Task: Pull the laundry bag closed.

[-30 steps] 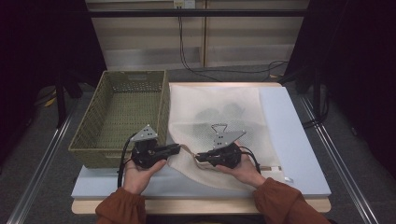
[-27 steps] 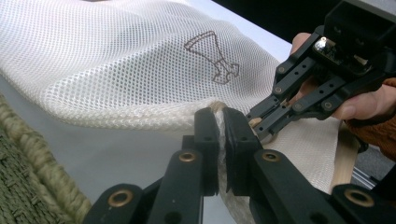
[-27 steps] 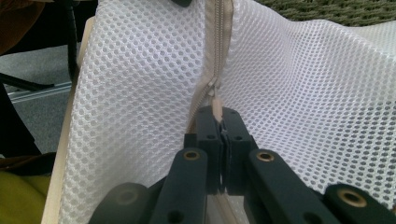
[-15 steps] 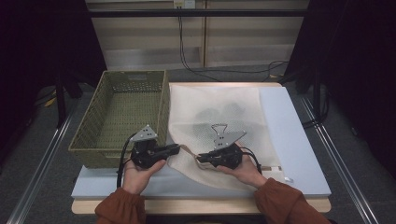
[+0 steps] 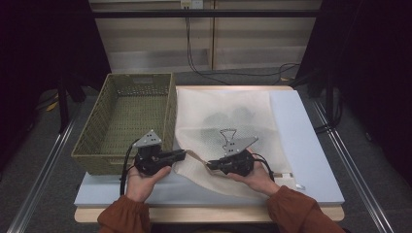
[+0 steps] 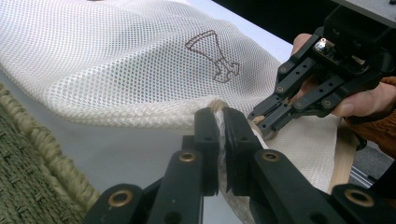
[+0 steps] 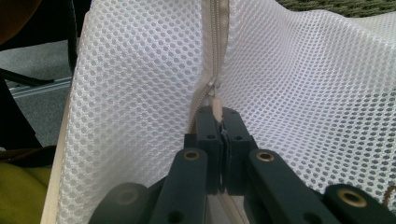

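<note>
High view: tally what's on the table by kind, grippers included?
Mesh laundry bag: 1
Woven basket: 1
Grippers: 2, left gripper and right gripper, both clamped on the bag's edge
Total: 4

table point(image 5: 311, 145) carries a woven basket point(image 5: 127, 116) and mesh bag point(image 5: 228, 116).

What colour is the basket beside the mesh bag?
Olive green, in a woven weave. The basket shows best in the high view, left of the white mesh bag.
</note>
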`<state>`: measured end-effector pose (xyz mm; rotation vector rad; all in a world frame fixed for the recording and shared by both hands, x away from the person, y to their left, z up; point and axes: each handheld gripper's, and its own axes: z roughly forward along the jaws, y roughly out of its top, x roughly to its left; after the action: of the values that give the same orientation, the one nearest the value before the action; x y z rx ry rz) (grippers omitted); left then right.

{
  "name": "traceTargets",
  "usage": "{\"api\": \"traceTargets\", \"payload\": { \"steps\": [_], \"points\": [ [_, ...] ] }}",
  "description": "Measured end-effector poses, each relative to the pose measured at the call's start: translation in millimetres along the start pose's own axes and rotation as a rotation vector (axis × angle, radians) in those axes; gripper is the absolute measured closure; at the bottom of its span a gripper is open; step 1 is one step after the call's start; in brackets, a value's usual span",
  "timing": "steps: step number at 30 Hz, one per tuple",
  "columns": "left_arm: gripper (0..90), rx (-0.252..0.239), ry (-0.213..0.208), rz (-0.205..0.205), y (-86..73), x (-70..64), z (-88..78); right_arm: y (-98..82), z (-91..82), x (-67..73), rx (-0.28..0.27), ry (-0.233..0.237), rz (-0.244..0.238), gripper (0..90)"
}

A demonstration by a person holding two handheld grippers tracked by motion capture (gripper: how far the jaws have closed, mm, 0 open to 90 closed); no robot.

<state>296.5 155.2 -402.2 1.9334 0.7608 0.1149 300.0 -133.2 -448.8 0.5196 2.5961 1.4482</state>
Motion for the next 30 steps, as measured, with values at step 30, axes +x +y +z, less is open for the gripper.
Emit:
{"api": "traceTargets", "payload": {
  "steps": [30],
  "points": [
    [85.3,-0.021,-0.008,-0.008,1.9,-0.9,-4.0,-1.3,-10.9,-2.2,0.0,-0.002,0.006,88.4]
  ]
}}
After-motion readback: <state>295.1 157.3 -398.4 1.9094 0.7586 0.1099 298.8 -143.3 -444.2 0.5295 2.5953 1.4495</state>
